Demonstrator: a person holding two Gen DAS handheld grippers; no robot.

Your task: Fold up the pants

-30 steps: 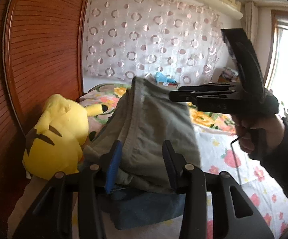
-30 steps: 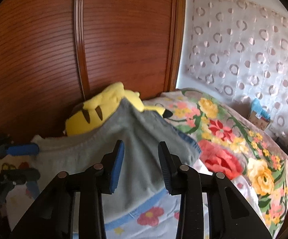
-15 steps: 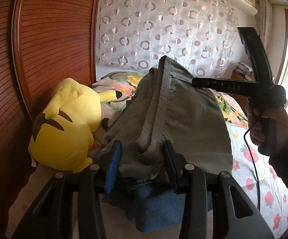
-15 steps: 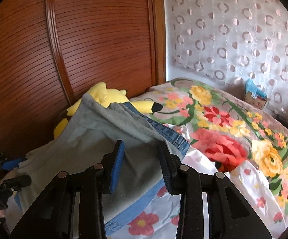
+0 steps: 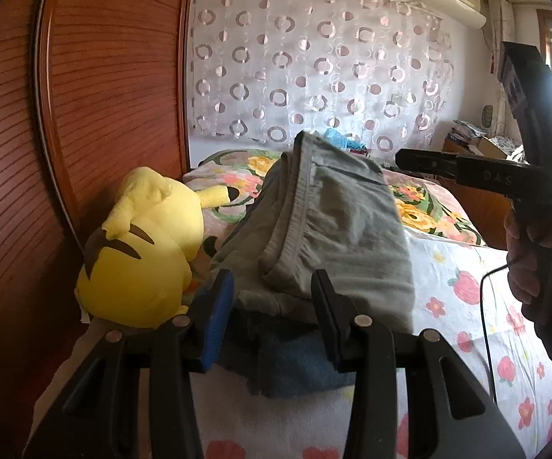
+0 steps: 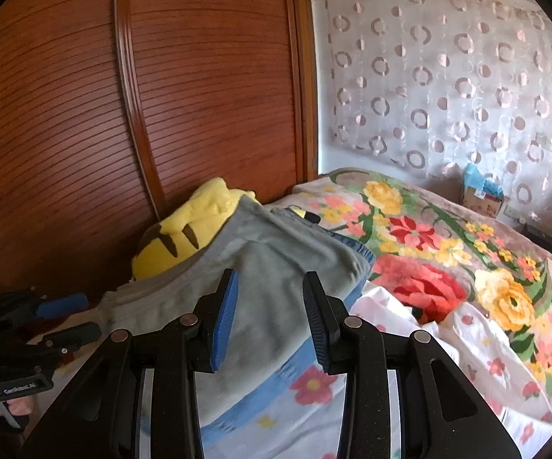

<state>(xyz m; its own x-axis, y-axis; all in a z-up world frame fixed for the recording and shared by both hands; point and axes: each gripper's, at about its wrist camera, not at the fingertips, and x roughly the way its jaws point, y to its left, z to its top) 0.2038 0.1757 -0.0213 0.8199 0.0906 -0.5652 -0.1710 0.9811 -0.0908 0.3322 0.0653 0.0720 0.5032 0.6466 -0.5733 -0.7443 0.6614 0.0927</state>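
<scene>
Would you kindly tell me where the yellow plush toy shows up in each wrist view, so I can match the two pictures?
Left wrist view: the plush toy lies at lower left, against the wooden door, left of the grey pants.
Right wrist view: the plush toy sits left of centre, partly hidden behind the grey pants.
Shared landmark: the curtain with circles, behind the bed in both.

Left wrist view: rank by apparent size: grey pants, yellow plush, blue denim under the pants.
Largest to smallest, as seen in the left wrist view:
1. grey pants
2. yellow plush, fairly close to the pants in area, and nearer the lens edge, so distortion makes this call unsure
3. blue denim, mostly hidden under the pants
</scene>
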